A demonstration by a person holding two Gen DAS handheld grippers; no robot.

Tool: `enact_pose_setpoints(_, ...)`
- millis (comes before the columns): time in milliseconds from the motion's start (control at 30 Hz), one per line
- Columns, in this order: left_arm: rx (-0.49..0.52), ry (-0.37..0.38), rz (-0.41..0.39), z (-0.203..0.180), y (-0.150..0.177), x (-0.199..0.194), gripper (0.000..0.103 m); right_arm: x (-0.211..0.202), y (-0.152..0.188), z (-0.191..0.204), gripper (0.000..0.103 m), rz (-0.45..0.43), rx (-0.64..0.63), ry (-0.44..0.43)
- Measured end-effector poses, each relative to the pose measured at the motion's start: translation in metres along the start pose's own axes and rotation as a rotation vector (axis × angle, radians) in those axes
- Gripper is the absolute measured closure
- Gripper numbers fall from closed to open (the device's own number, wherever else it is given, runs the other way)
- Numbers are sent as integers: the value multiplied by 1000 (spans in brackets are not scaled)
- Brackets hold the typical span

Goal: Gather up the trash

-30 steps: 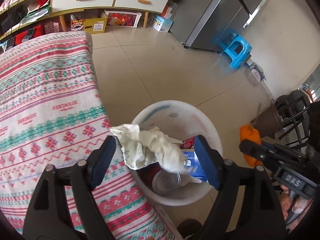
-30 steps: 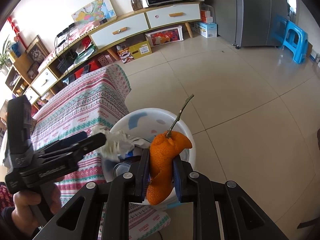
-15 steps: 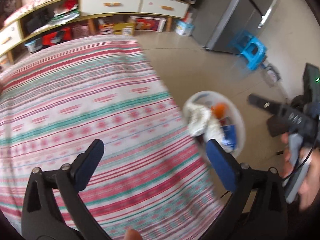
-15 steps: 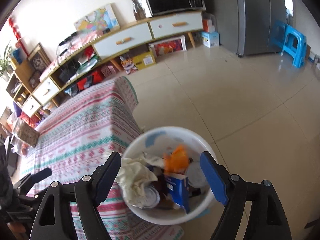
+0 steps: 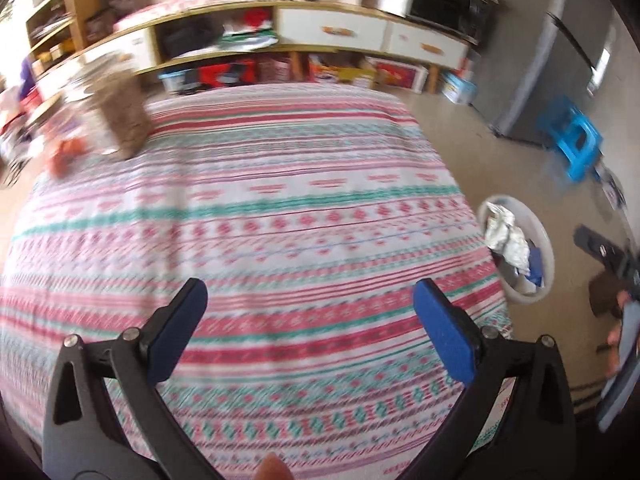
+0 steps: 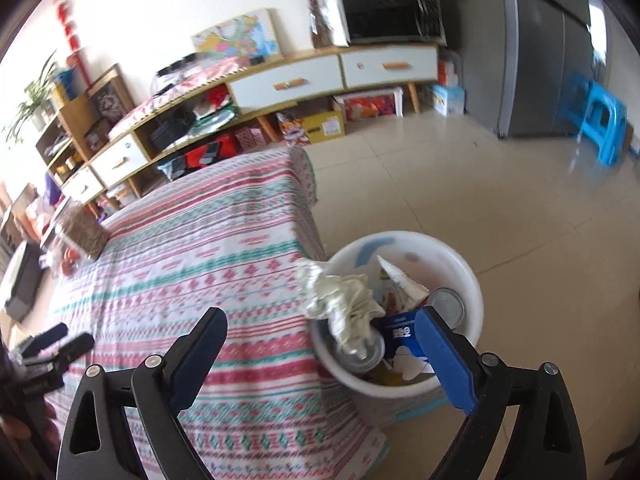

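Note:
A white bin stands on the floor against the table's right edge. It holds crumpled paper, a blue carton and tin cans. My right gripper hovers over the bin's near-left rim with its jaws opening and nothing between them. My left gripper stands open and empty over the patterned tablecloth, well left of the bin. In the left wrist view the paper sticks out of the bin. The orange peel is hidden among the trash.
A brown woven box and orange items sit at the table's far left corner. Beyond the table runs a low cabinet with clutter under it. A grey fridge and a blue stool stand on the tiled floor.
The left gripper let go of the crumpled paper into the bin and swung left over the table. The right gripper opened, dropped the orange peel into the bin and drew back.

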State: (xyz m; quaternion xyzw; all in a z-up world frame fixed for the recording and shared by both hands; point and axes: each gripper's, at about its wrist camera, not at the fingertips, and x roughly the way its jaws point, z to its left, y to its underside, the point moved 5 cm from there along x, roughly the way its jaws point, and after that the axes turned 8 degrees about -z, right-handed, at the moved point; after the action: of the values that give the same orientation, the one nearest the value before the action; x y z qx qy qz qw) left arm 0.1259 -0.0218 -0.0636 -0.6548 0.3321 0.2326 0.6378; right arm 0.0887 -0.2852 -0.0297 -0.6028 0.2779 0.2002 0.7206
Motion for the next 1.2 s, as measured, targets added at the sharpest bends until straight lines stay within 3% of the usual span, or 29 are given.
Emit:
enact_pose_setpoints(33,-14,-14,-12,6,2,-5,1,-5,2,4,0,-16,-14,9)
enact_pose_setpoints(300,-14,-101,-113,28,11,-45,1,-44,19,46,0,-117,-104,33)
enact_pose_setpoints(600,-15,-103,-148,37,24,-66,1,-59,29,91,0,-219,-197,30)
enact_pose_setpoints(1200,-5,-101,-128,33,34,-68,1,-43,34,103,0,-214,-202,16)
